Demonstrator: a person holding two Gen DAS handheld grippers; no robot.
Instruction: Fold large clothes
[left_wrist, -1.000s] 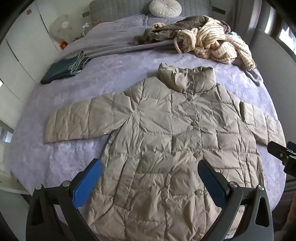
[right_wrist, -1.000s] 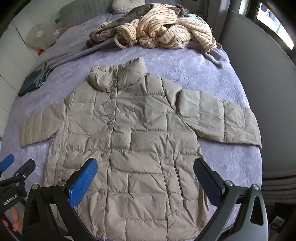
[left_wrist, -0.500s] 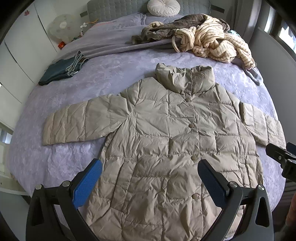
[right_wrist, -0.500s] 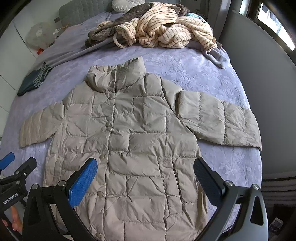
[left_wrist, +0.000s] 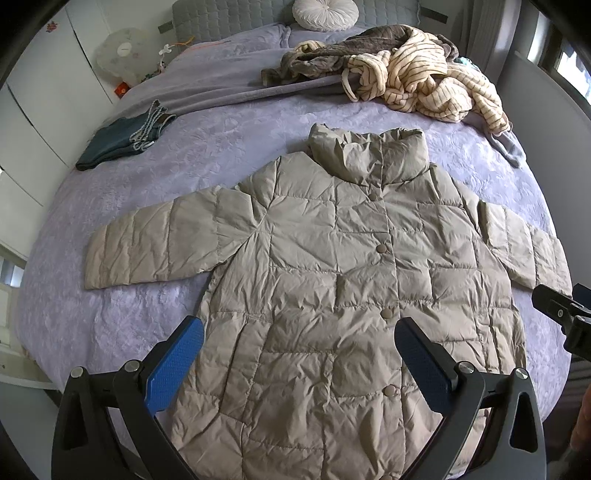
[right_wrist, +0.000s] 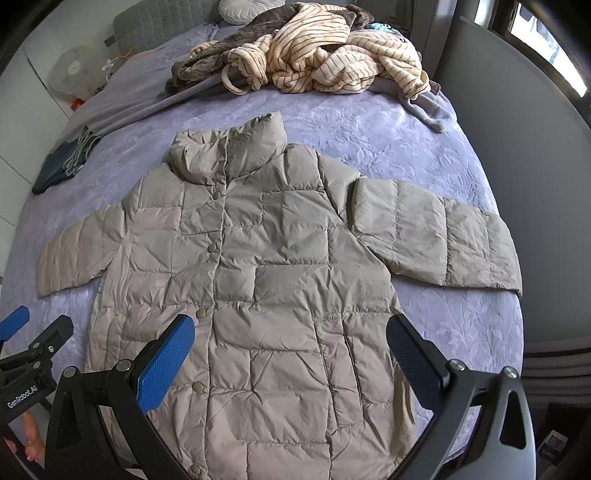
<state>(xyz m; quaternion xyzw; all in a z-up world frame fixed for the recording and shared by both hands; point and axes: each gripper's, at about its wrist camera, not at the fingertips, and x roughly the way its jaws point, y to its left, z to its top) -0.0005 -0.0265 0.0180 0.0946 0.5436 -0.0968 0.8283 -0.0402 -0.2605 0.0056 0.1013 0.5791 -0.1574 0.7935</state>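
Hovering with both jaws released, I'd pinch the coat (left_wrist: 332, 280) sleeve (left_wrist: 155, 247) cuff at nine o'clock, folding inward.

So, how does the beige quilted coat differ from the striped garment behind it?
The beige quilted coat lies spread flat, sleeves out, buttoned; the striped garment is crumpled in a heap. The coat is plain beige, near the grippers; the striped garment is cream with dark stripes, nearer the headboard. Both rest on the purple bedspread.
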